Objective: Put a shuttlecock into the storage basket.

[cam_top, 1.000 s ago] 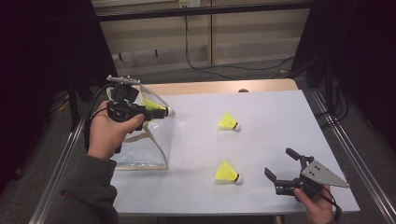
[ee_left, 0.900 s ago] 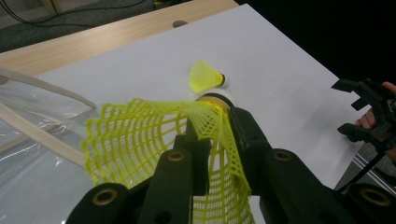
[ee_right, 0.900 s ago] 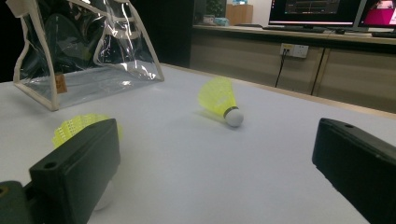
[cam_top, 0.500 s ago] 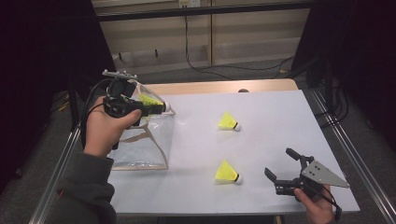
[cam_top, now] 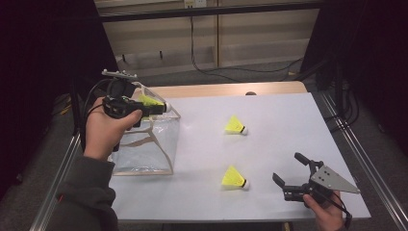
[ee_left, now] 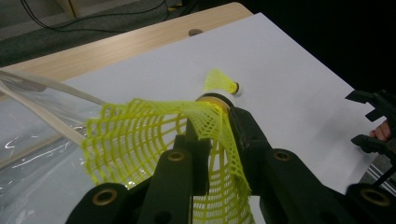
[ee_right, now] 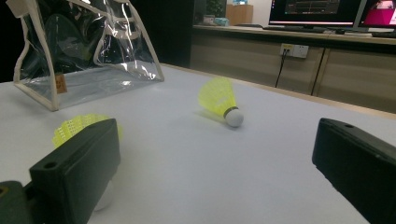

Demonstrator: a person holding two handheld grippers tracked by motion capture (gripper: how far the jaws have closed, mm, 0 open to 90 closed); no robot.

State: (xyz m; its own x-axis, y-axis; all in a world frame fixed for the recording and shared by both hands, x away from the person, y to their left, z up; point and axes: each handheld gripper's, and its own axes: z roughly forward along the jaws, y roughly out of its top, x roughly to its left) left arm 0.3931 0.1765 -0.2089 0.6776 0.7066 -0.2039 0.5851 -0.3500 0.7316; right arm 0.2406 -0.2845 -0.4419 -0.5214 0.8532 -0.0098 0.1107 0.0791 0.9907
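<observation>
My left gripper [cam_top: 153,109] is shut on a yellow shuttlecock [cam_top: 150,101], held in the air over the upper edge of a clear plastic bag [cam_top: 146,149] at the table's left. In the left gripper view the jaws [ee_left: 215,123] pinch the net skirt of this shuttlecock [ee_left: 149,140], its cork pointing away. Two more yellow shuttlecocks lie on the white table: one in the middle [cam_top: 235,125], one nearer the front [cam_top: 233,178]. My right gripper [cam_top: 287,167] stands open at the front right, a little right of the near shuttlecock, jaws empty [ee_right: 217,140].
The white table top [cam_top: 288,125] has a wooden strip [cam_top: 226,89] along its far edge. In the right gripper view the bag [ee_right: 84,51] stands upright at the far left, with one shuttlecock [ee_right: 219,100] ahead and another [ee_right: 74,126] behind the left jaw.
My left gripper has shifted slightly up and away with the shuttlecock still in it, above the bag. The right gripper has kept still.
</observation>
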